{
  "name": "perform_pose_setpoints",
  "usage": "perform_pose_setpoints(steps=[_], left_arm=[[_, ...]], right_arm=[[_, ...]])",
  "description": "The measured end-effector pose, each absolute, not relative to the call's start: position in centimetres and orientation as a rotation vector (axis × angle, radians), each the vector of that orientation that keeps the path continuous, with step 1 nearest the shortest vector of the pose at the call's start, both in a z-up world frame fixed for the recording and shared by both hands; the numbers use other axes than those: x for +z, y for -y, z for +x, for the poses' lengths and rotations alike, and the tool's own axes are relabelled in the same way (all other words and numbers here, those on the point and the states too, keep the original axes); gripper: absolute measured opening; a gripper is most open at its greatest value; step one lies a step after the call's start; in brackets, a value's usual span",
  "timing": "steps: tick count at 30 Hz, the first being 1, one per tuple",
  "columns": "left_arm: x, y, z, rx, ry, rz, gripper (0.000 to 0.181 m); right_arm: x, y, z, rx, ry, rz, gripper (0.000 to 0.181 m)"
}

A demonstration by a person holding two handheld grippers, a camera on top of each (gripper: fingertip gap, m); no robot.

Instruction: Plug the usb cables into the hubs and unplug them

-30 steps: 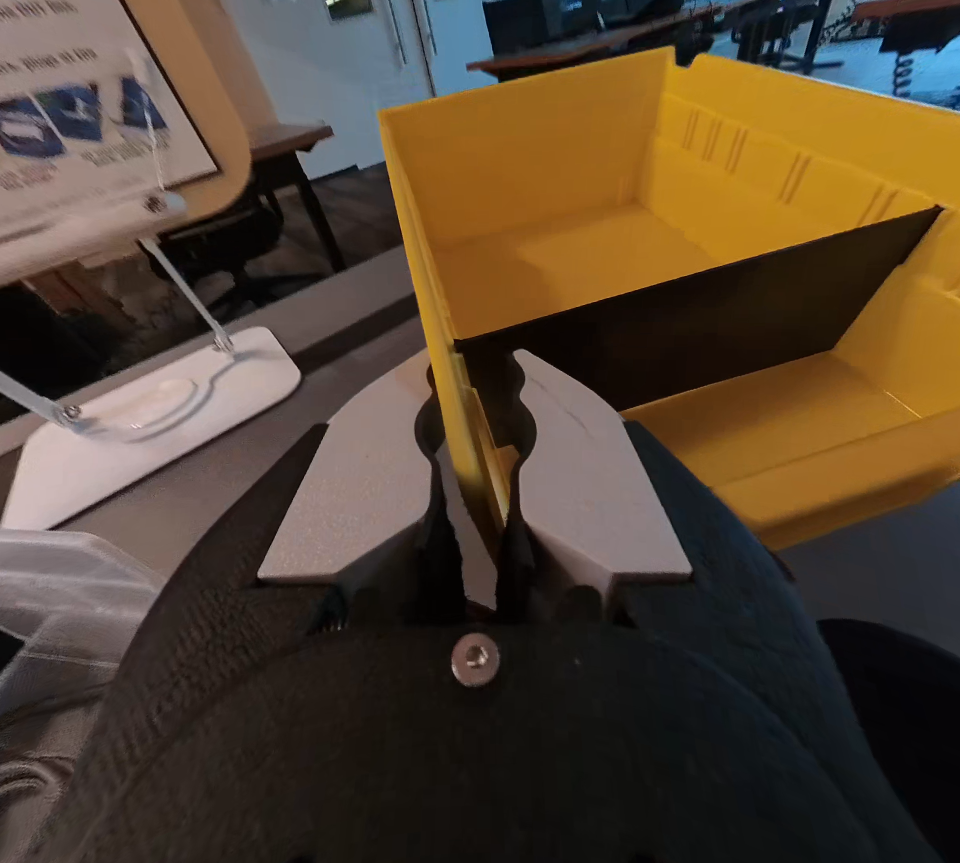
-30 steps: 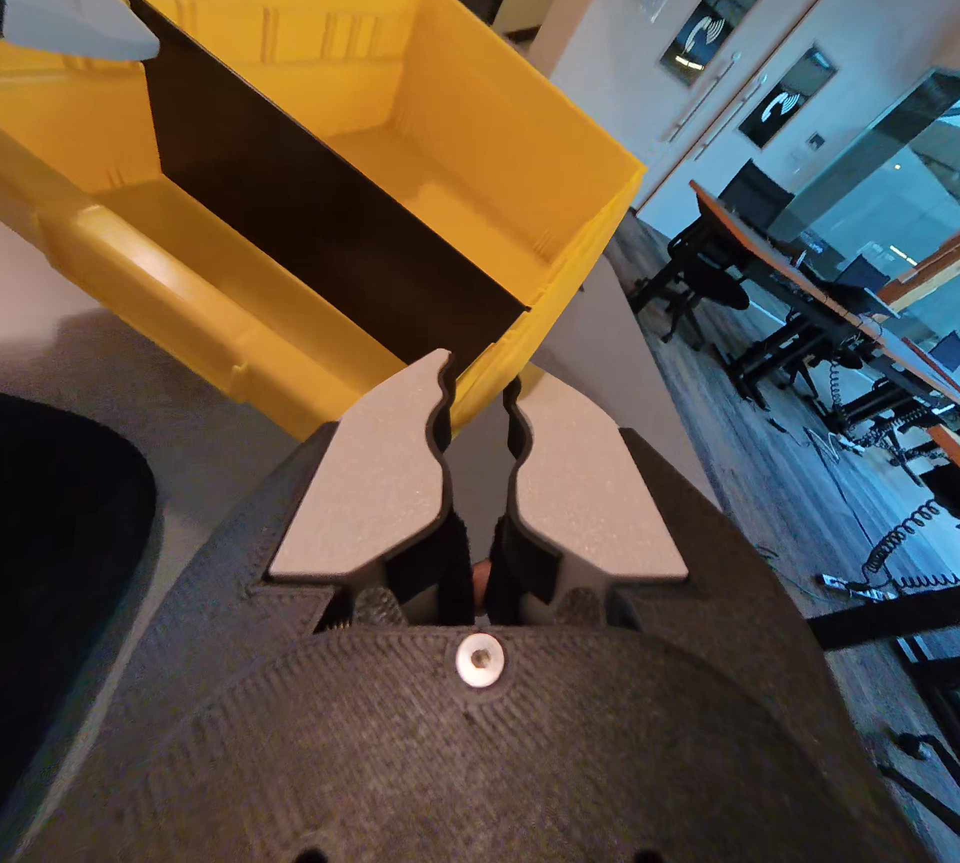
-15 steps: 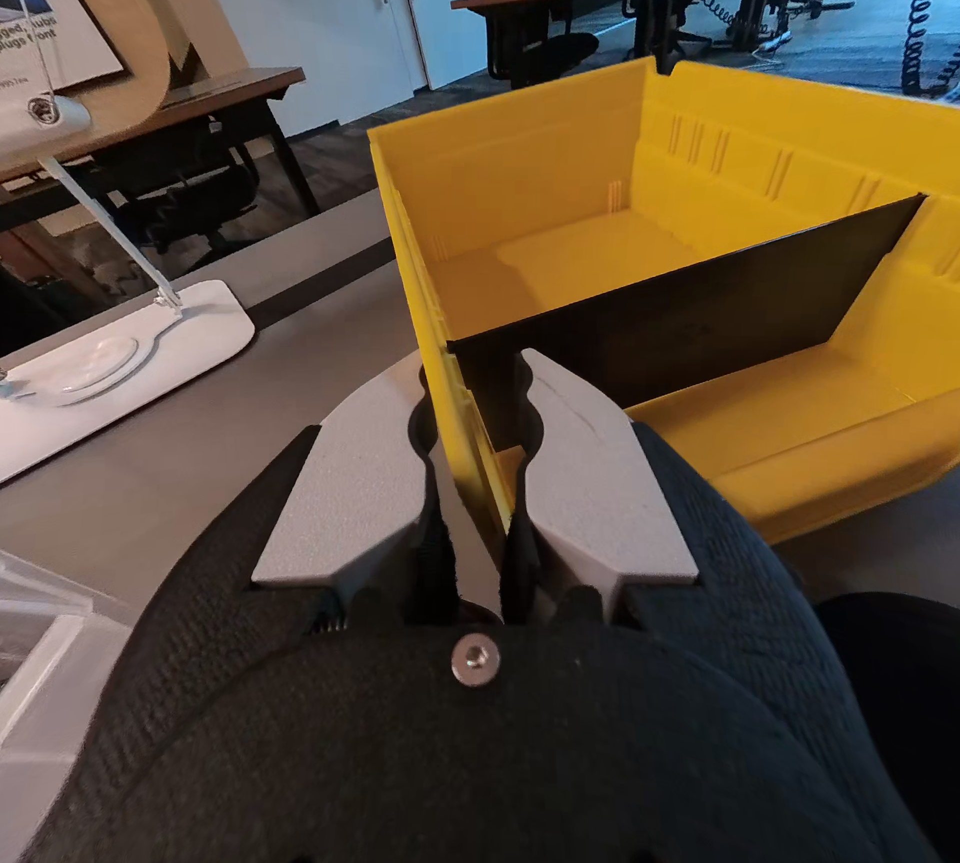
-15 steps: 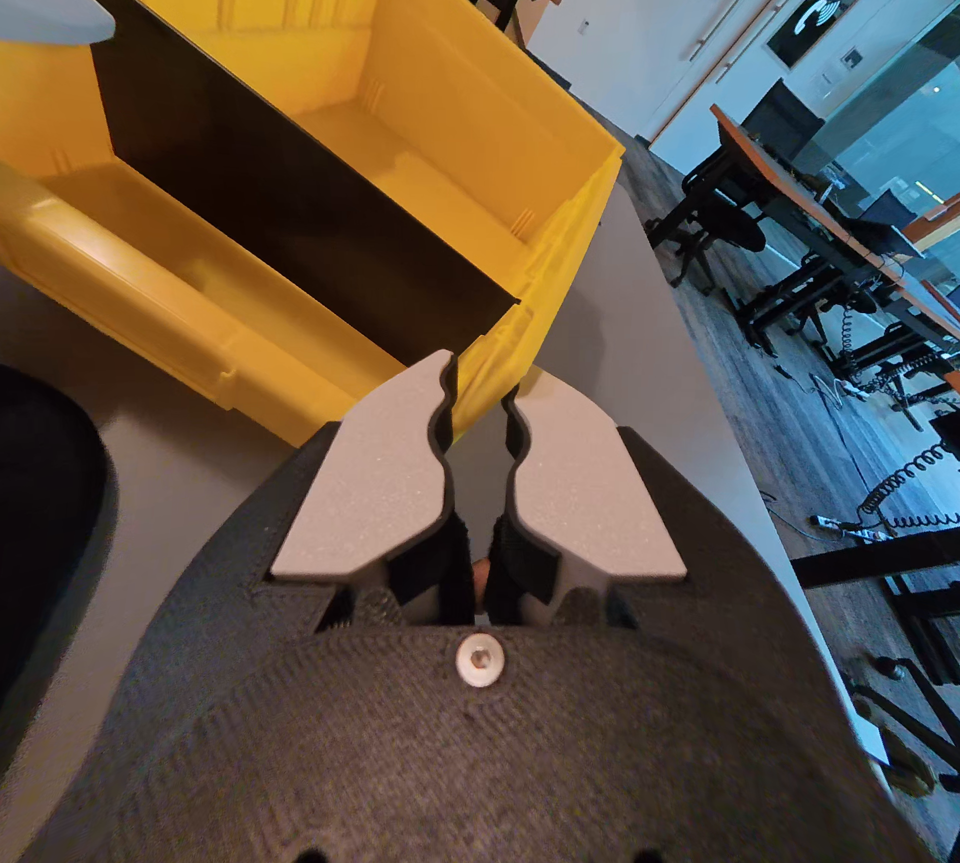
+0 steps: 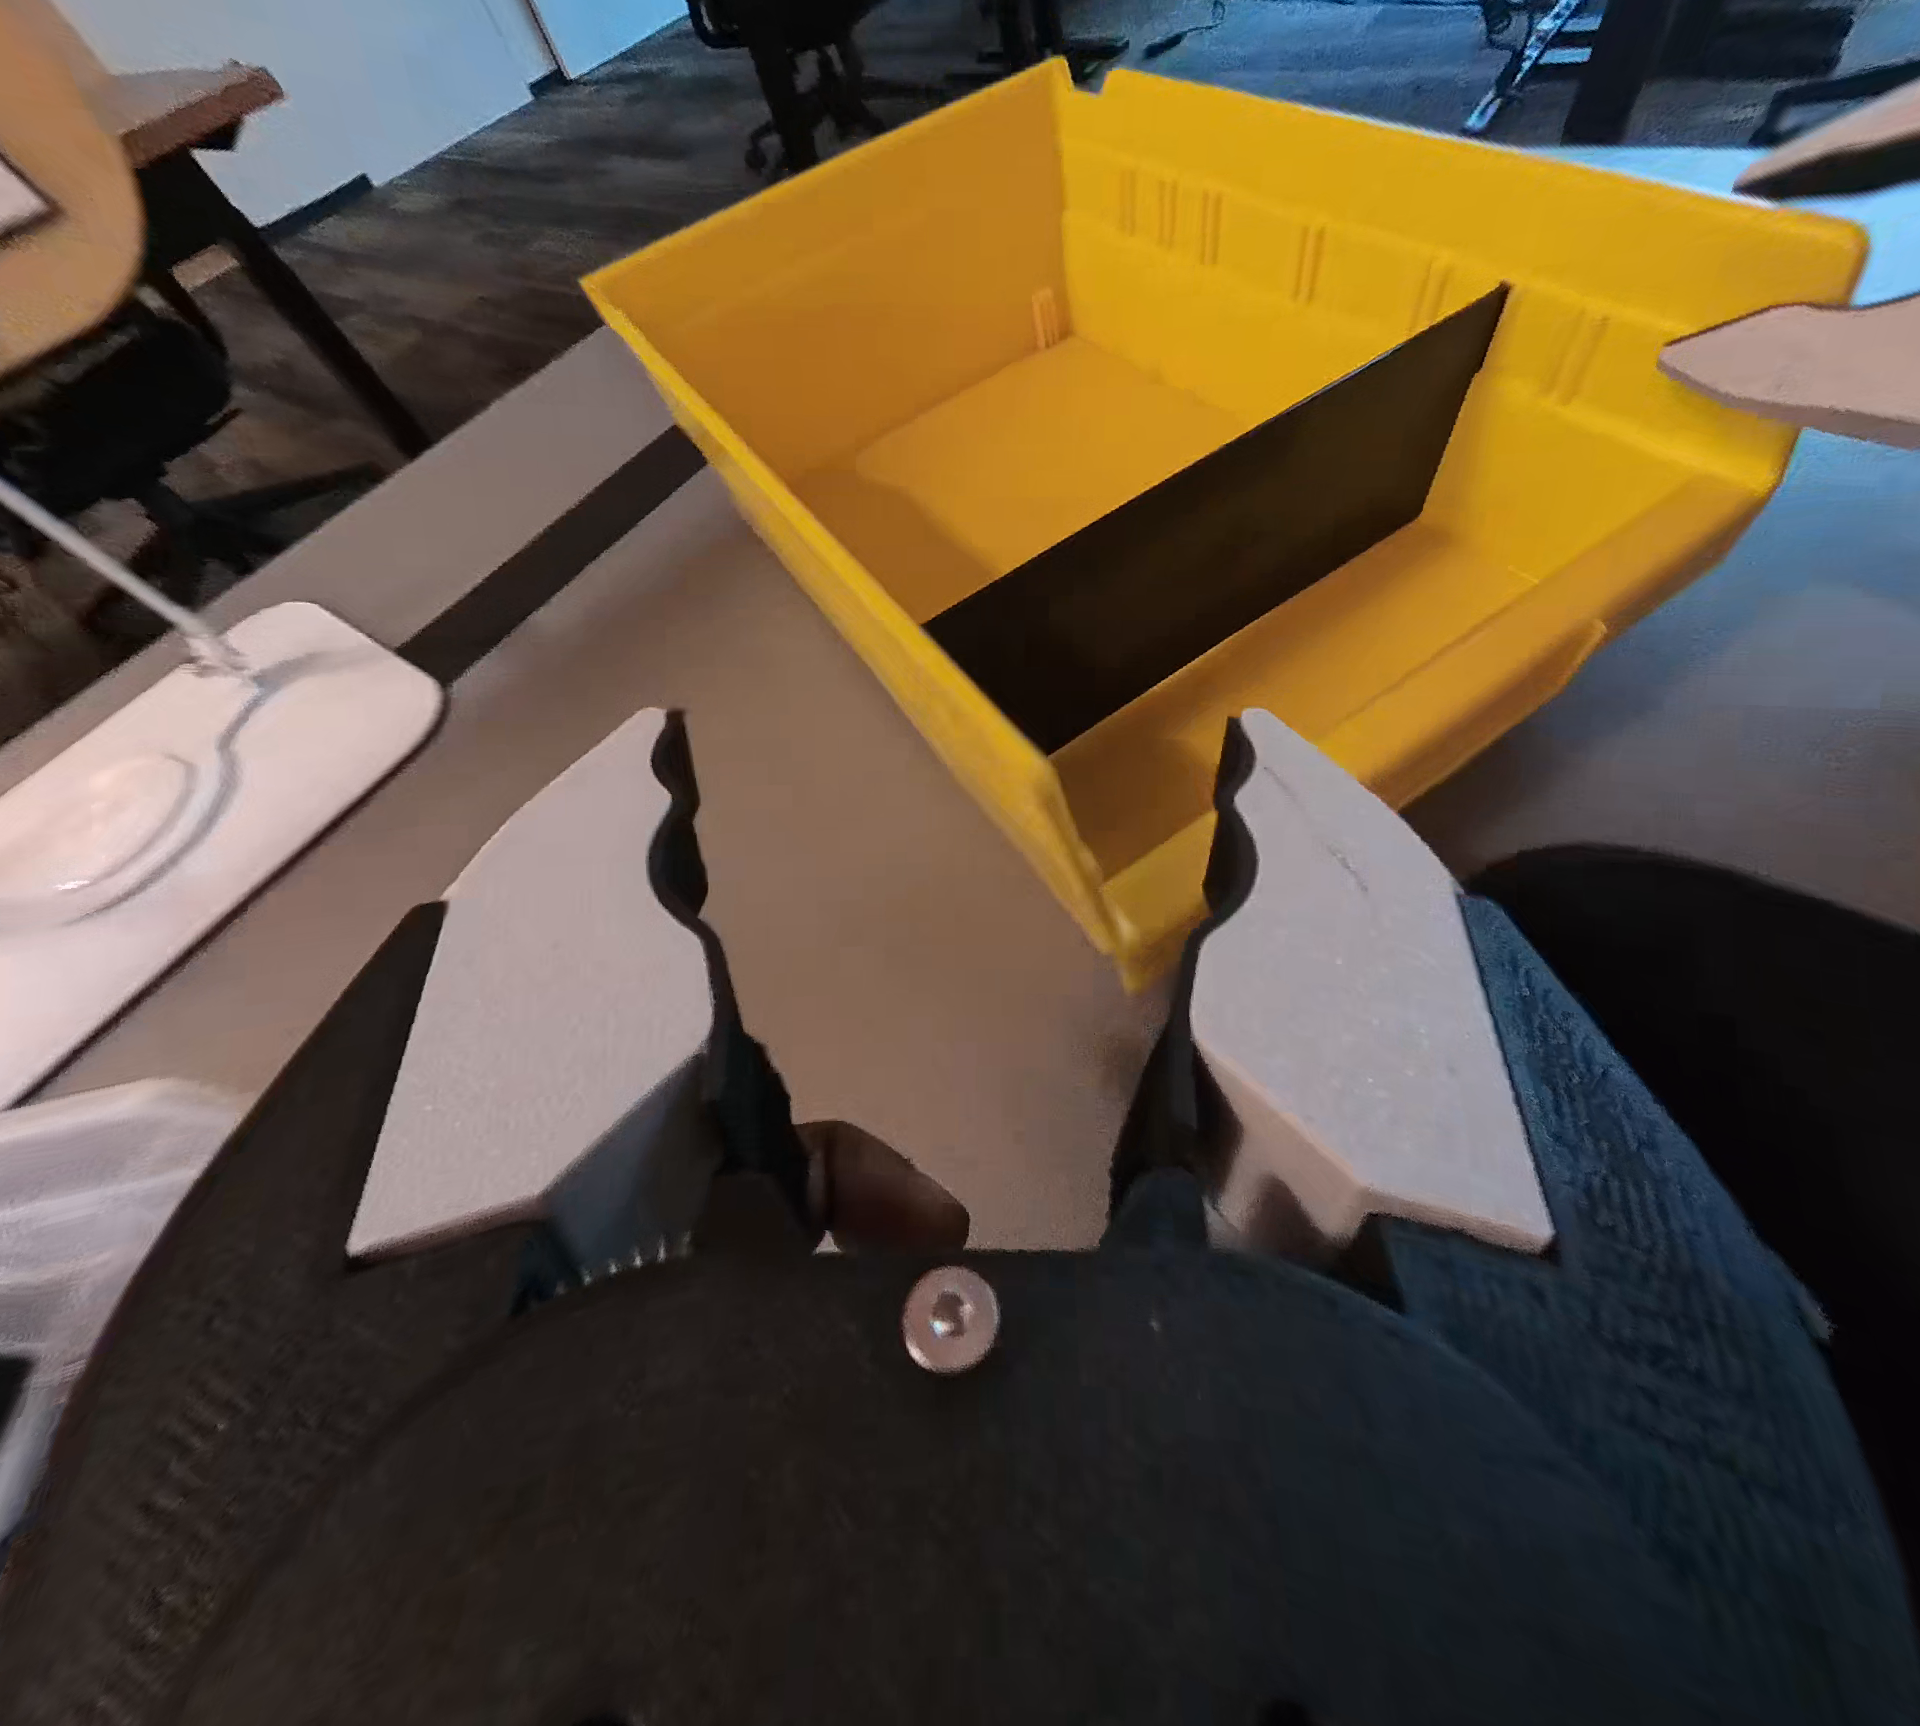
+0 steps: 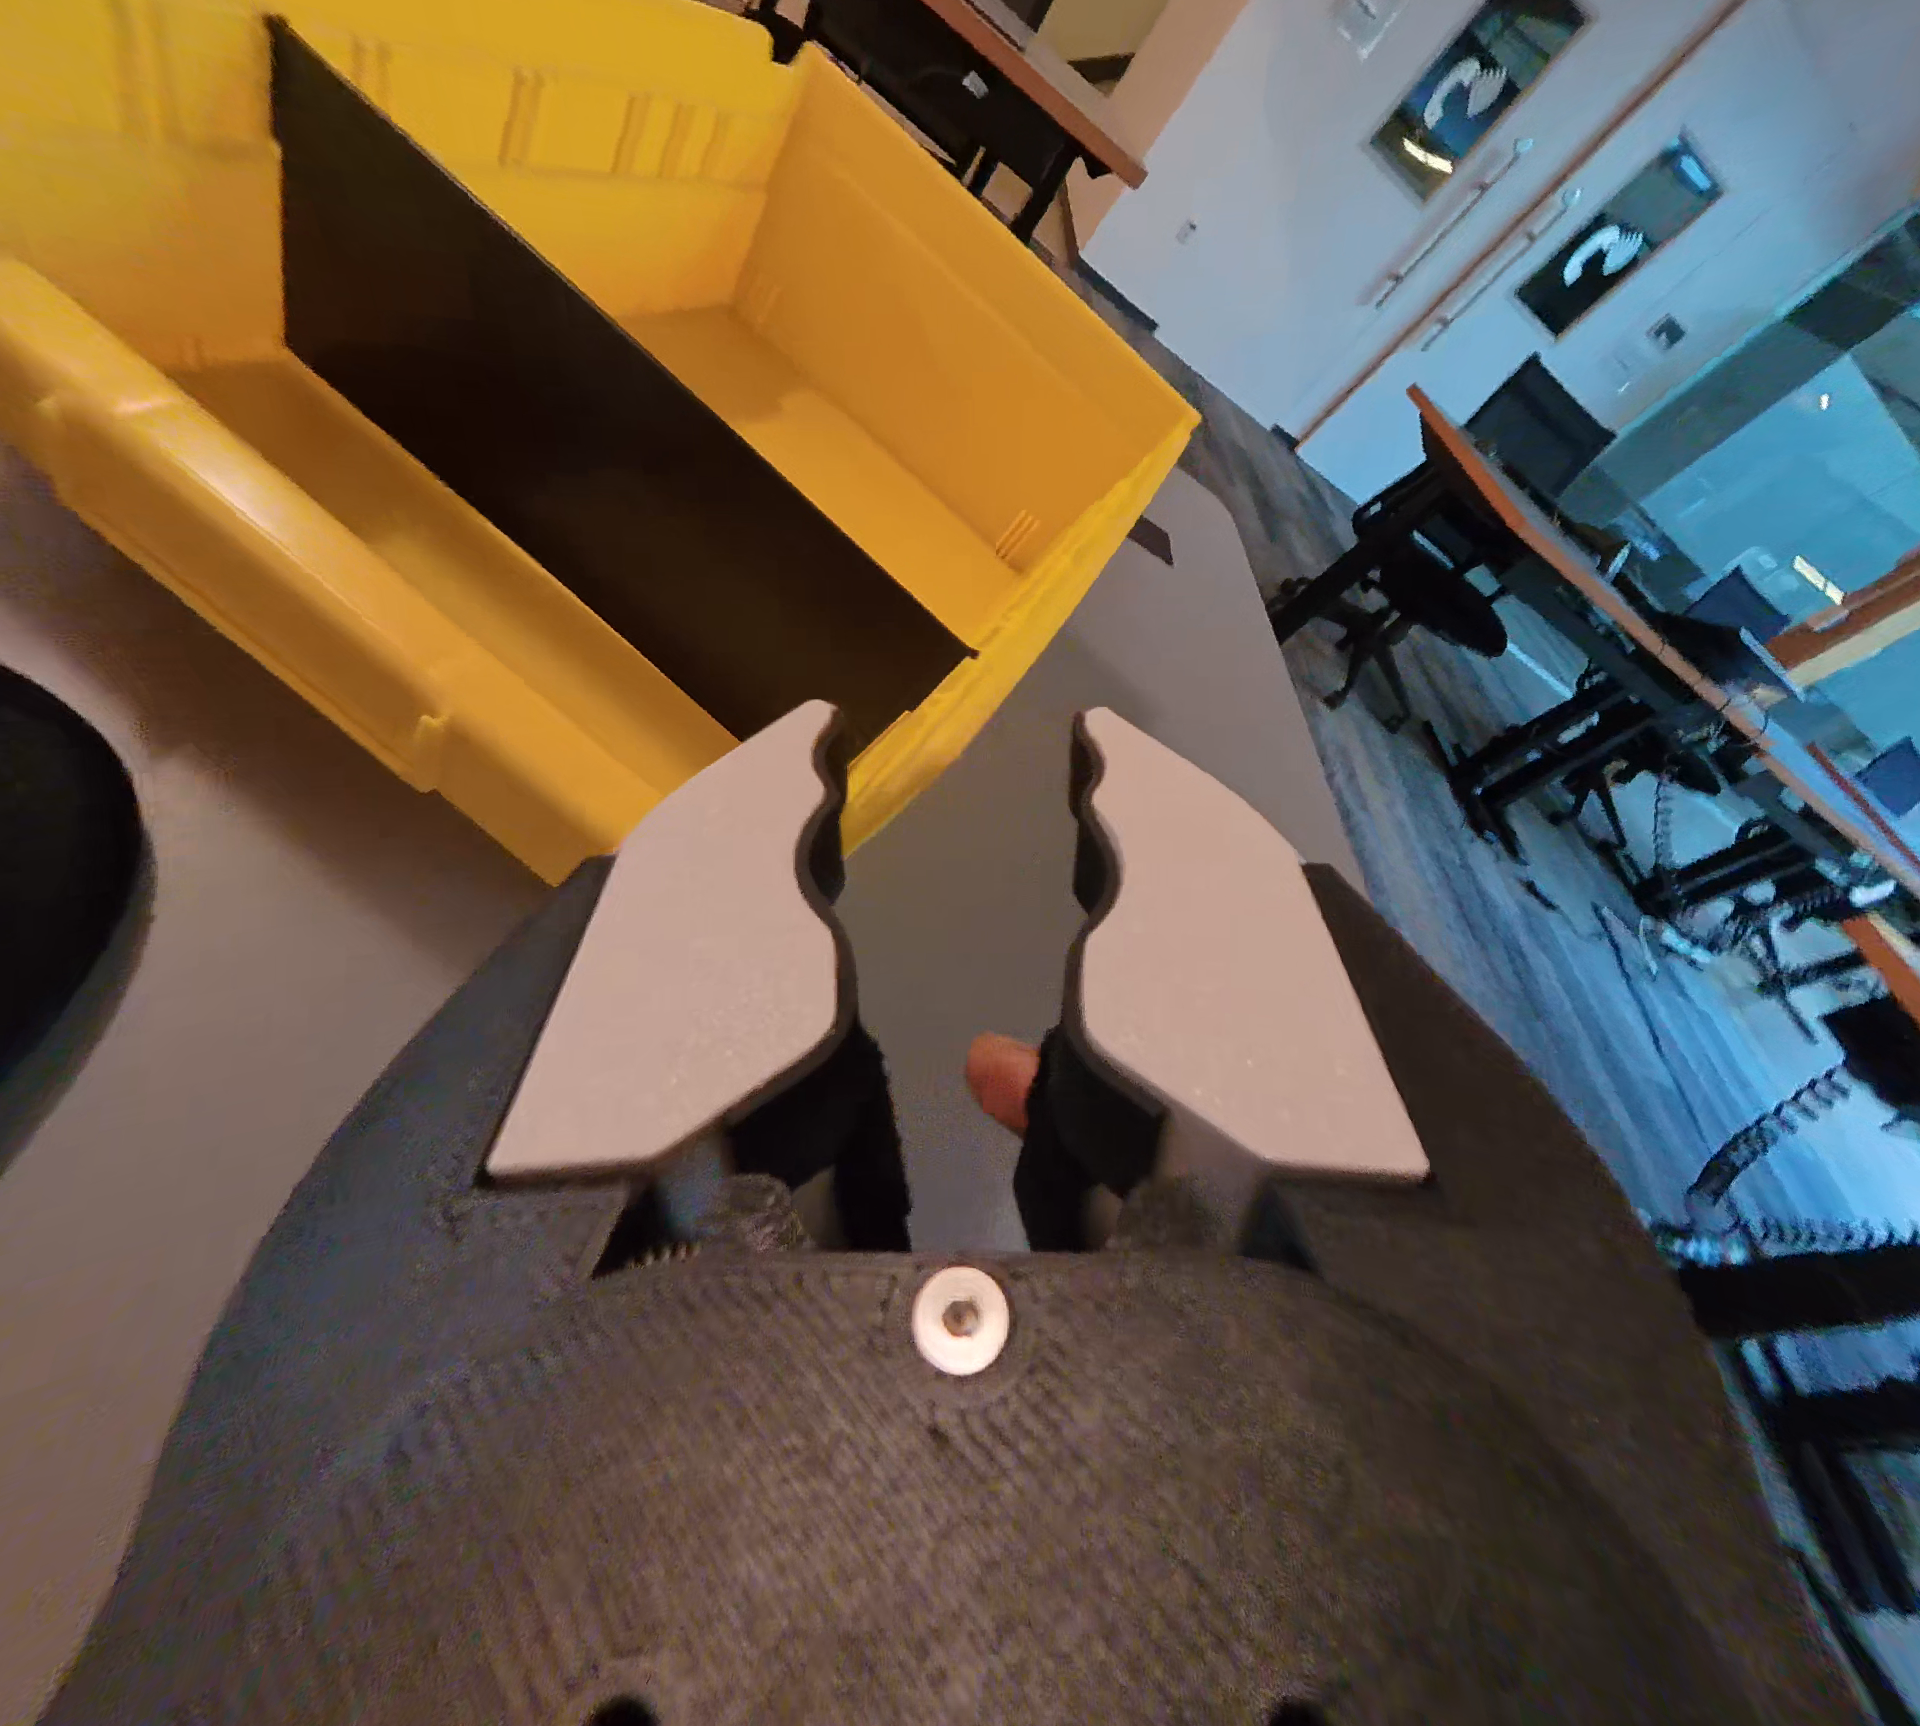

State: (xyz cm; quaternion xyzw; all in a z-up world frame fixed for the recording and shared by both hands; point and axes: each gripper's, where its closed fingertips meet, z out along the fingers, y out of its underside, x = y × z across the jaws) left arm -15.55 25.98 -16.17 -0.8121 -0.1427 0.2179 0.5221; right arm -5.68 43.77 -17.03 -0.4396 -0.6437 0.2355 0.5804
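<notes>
A yellow bin (image 5: 935, 346) with a black divider (image 5: 1226, 554) across its middle sits on the grey table (image 5: 852, 845). Both of its compartments look empty. My left gripper (image 5: 951, 731) is open and empty, just short of the bin's near left corner. My right gripper (image 6: 956, 731) is open and empty, beside the bin's (image 6: 852, 305) right end wall, where the divider (image 6: 582, 450) meets it. The right gripper's fingers (image 5: 1808, 388) also show at the right edge of the left wrist view. No USB cable or hub is in view.
A white stand base (image 5: 156, 803) with a thin metal rod stands on the table to the left. Clear plastic (image 5: 62, 1188) lies at the near left. A black rounded object (image 6: 42, 845) lies in front of the bin. Beyond the table edge are office desks and chairs.
Both grippers were shut on the bin's side walls and have opened and let go. Both have drawn back, and the bin now rests on the table.
</notes>
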Motion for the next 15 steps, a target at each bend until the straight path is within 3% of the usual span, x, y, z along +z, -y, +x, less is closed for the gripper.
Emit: perform_pose_setpoints(steps=[4, 9, 15], left_arm=[[-15.5, -20.9, -16.1, 0.759, 0.258, -2.072, 0.089], [-17.9, -13.1, -18.6, 1.144, 0.206, -2.314, 0.079], [-22.1, -7.7, -19.8, 1.204, 0.187, -2.599, 0.069]], right_arm=[[-16.4, -42.2, -5.5, 0.53, 1.607, -0.822, 0.062], [-16.0, -38.8, -5.9, 0.548, 1.718, -0.638, 0.065], [-18.0, -35.7, -6.9, 0.34, 1.922, -0.438, 0.067]])
